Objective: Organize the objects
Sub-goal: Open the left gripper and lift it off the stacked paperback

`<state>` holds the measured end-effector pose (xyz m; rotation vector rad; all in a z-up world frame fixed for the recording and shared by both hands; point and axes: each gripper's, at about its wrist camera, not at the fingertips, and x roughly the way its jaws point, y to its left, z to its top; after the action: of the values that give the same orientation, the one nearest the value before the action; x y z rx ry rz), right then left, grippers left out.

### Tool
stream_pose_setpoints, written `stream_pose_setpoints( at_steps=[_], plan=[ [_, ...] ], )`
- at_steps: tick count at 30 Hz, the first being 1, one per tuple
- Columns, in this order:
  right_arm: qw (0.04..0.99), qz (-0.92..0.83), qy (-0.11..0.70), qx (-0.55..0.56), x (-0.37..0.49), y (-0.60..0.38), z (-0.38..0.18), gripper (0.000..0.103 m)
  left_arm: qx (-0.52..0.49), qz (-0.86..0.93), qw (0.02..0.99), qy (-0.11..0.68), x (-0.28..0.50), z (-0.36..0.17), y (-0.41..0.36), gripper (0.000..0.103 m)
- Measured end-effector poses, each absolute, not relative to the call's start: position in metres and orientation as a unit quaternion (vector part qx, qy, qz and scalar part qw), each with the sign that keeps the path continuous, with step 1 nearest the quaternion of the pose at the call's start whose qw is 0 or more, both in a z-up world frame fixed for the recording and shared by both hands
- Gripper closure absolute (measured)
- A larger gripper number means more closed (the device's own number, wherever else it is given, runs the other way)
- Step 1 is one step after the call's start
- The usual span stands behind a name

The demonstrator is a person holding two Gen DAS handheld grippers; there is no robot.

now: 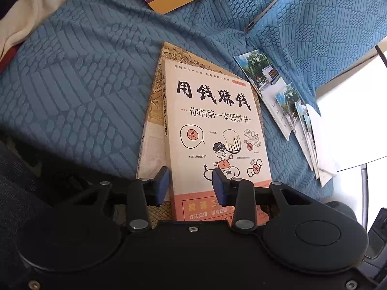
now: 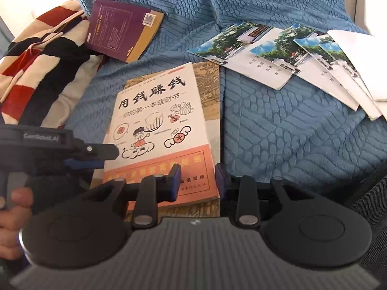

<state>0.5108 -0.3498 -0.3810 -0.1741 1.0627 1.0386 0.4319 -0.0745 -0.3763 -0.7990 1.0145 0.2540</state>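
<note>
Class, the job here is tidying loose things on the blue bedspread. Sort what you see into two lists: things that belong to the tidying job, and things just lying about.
Part of the job:
- cartoon-cover book, on top of a larger patterned book
- purple book
- fanned photo leaflets
- left gripper, right gripper, both at the stack's near edge

Lying about:
- striped blanket
- blue bedspread

1. Bare blue textured bedspread lies open right of the stacked cream cartoon-cover book.
2. Fanned glossy photo leaflets block the far right.
3. A striped red-black-cream blanket and purple-and-mustard book crowd the left.
</note>
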Motion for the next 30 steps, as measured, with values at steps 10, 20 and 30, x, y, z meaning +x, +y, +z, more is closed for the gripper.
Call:
stream_pose_setpoints(
  at_steps=[10, 20, 30],
  plan=[
    [0.723, 0.478, 0.493, -0.074, 0.497, -0.354, -0.374, 0.069, -0.357, 0.124, 0.794, 0.476, 0.429, -0.374, -0.072, 0.067],
    [0.712, 0.481, 0.506, -0.076, 0.49, -0.355, -0.375, 0.069, -0.345, 0.128, 0.796, 0.481, 0.429, -0.372, -0.072, 0.066],
    [0.706, 0.483, 0.511, -0.084, 0.487, -0.354, -0.379, 0.069, -0.345, 0.129, 0.795, 0.482, 0.429, -0.371, -0.071, 0.064]
  ],
)
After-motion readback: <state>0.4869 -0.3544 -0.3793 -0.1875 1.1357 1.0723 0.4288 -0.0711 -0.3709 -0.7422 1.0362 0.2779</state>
